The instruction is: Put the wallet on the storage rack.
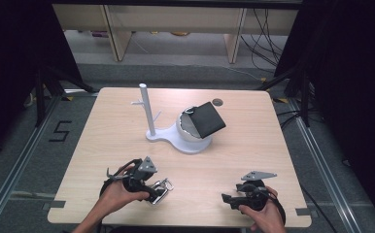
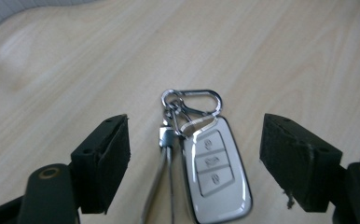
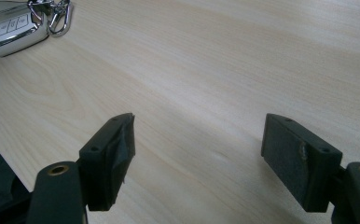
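Observation:
A silver car key fob (image 2: 216,173) with three buttons lies flat on the wooden table, a carabiner clip (image 2: 193,101) at its far end. My left gripper (image 2: 194,161) is open, one jaw on each side of the fob and neither touching it. In the high view the fob (image 1: 159,191) lies just right of my left gripper (image 1: 152,190), near the table's front edge. My right gripper (image 3: 197,156) is open over bare wood, and the fob (image 3: 11,30) lies far off at its upper left. In the high view my right gripper (image 1: 228,199) sits at the front right.
A white stand (image 1: 147,112) with a post and short pegs rises at the table's middle back. On its base (image 1: 194,144) rests a white bowl-like holder (image 1: 186,127) with a black wallet-like object (image 1: 208,119) leaning in it. A small round hole (image 1: 217,102) marks the far table edge.

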A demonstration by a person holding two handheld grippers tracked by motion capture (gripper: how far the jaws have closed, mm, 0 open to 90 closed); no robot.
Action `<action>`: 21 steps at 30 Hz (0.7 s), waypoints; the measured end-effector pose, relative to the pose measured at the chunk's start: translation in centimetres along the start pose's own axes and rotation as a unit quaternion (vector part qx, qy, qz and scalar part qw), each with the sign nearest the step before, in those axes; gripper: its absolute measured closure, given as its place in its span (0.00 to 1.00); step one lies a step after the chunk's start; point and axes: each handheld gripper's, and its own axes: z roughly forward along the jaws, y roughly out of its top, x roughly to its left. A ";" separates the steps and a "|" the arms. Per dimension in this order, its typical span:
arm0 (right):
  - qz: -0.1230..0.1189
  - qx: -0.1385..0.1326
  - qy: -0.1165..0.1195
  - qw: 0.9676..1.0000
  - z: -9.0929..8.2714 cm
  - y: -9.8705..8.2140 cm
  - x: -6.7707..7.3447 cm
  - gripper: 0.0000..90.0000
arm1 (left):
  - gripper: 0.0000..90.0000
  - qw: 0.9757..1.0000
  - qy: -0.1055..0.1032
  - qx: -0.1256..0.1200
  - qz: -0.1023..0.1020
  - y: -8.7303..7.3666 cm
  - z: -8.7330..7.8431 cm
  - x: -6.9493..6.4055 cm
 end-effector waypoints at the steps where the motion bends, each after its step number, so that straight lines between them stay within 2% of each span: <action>1: -0.002 -0.001 0.004 1.000 0.0 0.0 0.0 0.30 | 0.28 1.000 -0.004 0.019 0.017 0.3 0.1 0.3; 3: -0.007 -0.005 0.007 1.000 -0.1 0.0 0.0 0.30 | 0.29 0.999 -0.008 0.036 0.024 0.9 0.8 0.6; 4: 0.010 -0.007 0.011 1.000 -0.1 0.0 0.3 0.30 | 0.30 0.999 -0.009 0.045 0.026 1.2 1.1 0.6; 7: 0.000 -0.012 0.006 1.000 -0.1 0.0 0.3 0.30 | 0.32 0.998 -0.011 0.060 0.029 1.7 2.1 0.4; 8: 0.000 -0.014 0.006 1.000 0.0 -0.1 0.3 0.30 | 0.32 0.997 -0.011 0.072 0.034 1.9 2.4 0.4; 9: 0.007 -0.009 0.008 1.000 0.0 -0.1 0.4 0.30 | 0.32 0.995 -0.009 0.088 0.052 2.1 2.6 0.5; 10: 0.004 -0.014 0.009 1.000 0.1 -0.1 0.4 0.30 | 0.32 0.995 -0.008 0.093 0.044 2.3 2.9 0.4; 11: 0.013 -0.007 0.018 1.000 0.1 -0.1 0.5 0.30 | 0.32 0.994 -0.005 0.096 0.051 2.4 3.1 0.5; 12: -0.006 -0.010 0.015 1.000 0.1 -0.1 0.3 0.30 | 0.32 0.994 -0.006 0.098 0.048 2.6 3.4 0.5; 13: 0.002 -0.004 0.009 1.000 -0.1 -0.1 0.5 0.30 | 0.31 0.994 -0.008 0.098 0.042 2.8 3.5 0.4; 14: 0.004 -0.011 0.009 1.000 0.0 -0.1 0.5 0.30 | 0.32 0.994 -0.007 0.099 0.043 2.9 3.6 0.4; 15: -0.008 -0.014 0.011 1.000 0.1 -0.1 0.4 0.30 | 0.32 0.994 -0.006 0.100 0.033 2.9 3.8 0.3; 17: -0.005 -0.022 0.011 1.000 0.3 -0.1 0.5 0.31 | 0.32 0.994 -0.007 0.103 0.042 3.1 3.9 0.3; 19: -0.004 -0.018 0.010 1.000 0.2 -0.1 0.5 0.31 | 0.31 0.994 -0.008 0.104 0.037 3.2 4.0 0.2; 21: -0.001 -0.017 0.011 1.000 0.2 -0.1 0.5 0.31 | 0.31 0.993 -0.007 0.108 0.041 3.3 4.1 0.1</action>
